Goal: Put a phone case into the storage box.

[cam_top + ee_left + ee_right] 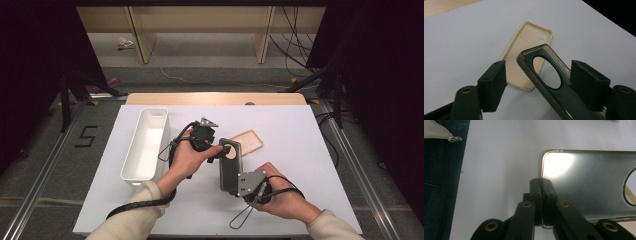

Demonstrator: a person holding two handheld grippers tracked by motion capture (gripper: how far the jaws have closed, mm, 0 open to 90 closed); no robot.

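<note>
Right gripper view: right claw [543, 202] clamps the grey case [586, 187] — far end cut off; left claw [537, 82] half-wide astride it.

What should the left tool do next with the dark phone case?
Probably close the left tool on the dark case. Its top end sits between the open jaws, one touching, one apart, while the right tool pinches its bottom edge.

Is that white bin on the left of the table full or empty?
Empty. The high view looks straight down into the white bin and shows only its bare white floor and walls, with nothing lying inside.
</note>
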